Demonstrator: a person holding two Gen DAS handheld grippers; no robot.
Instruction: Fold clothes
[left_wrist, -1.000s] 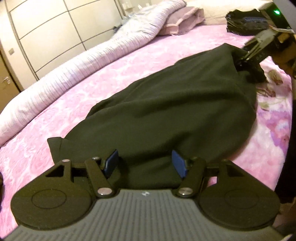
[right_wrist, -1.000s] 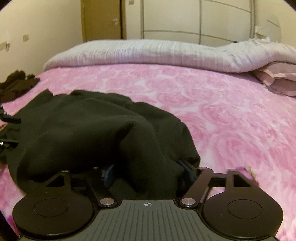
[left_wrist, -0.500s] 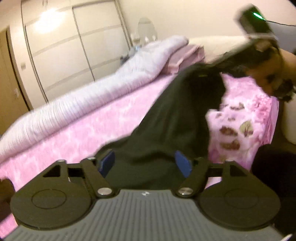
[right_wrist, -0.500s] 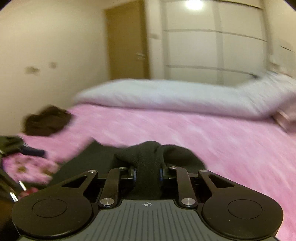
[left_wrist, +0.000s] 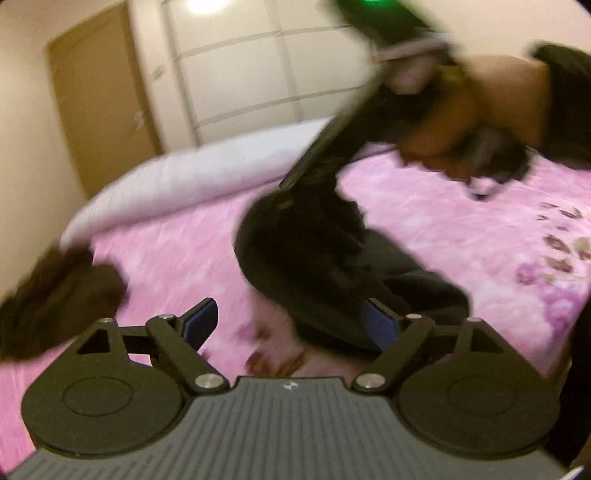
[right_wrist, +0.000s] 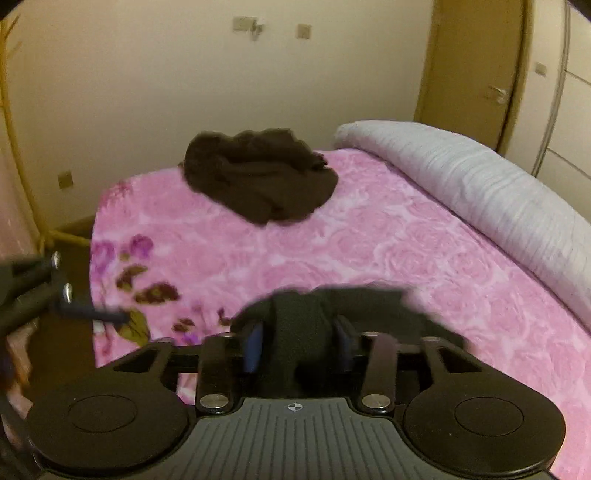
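Right wrist view: the right gripper has a bunched fold of the black garment between its blue pads, and its jaws are opening; the blur hides whether the pads still press on the cloth. In the left wrist view the left gripper stands wide with its jaws opening; the garment's edge lies against the right-hand pad, while the other pad is over bare pink bedspread, so nothing is clamped. The garment hangs in a dark mass from the right gripper down to the bed in front of the left one. To do this fold well, I judge the carried edge should be laid squarely over the lower layer before it is let go. A brown heap of clothes lies well apart, near the far corner beside the rolled grey duvet.
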